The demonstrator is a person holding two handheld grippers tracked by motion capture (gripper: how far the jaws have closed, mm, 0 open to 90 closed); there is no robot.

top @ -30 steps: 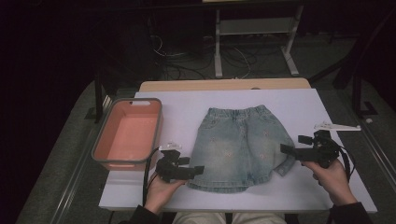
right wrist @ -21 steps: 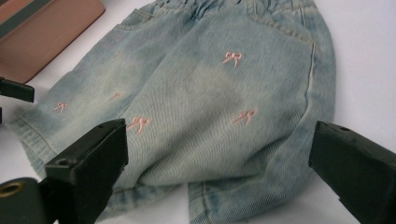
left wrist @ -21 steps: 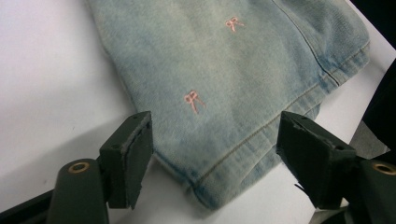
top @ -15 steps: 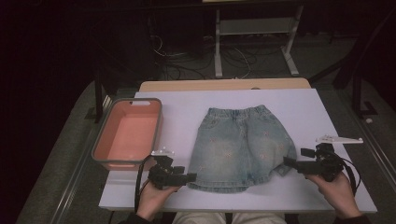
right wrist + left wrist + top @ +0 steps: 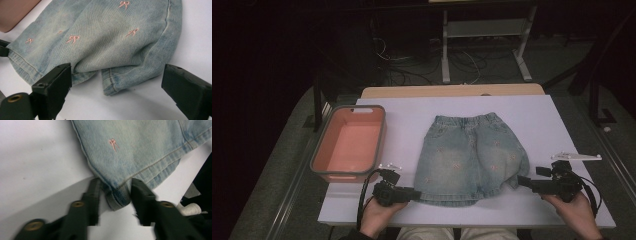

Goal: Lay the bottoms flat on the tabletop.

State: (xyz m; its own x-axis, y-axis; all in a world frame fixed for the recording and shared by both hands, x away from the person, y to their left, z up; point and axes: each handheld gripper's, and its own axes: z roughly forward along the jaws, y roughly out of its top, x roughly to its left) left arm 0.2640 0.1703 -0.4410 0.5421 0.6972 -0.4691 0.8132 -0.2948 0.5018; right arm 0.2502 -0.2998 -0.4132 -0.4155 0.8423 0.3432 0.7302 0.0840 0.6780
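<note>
The denim skirt (image 5: 471, 157) lies flat in the middle of the desk (image 5: 552, 120), waistband toward the far edge, hem toward the person. Its right hem corner is folded under, making a lumpy flap near the near-right part of the desk.

The left gripper (image 5: 414, 194) sits at the hem's near-left corner. Its jaws have just been closing, and in the left gripper view the doubled hem corner stands between them, the fingers (image 5: 140, 195) right against the cloth on either side. It looks like a pinch just taking hold, on little more than the very tip of the corner.

The right gripper (image 5: 523, 181) points at the folded flap from the near-right, jaws spread wide. In the right gripper view the flap lies between them with clear desk on each side, so nothing is gripped there yet.

An orange bin (image 5: 349, 145) stands just beside the skirt at the desk's left edge, near the left hand (image 5: 379, 217).

The risk, to my eye, is the shallow left hold: lift now and the corner may slip free. The right gripper could also catch only the top layer of the fold, leaving the skirt to hang twisted.
</note>
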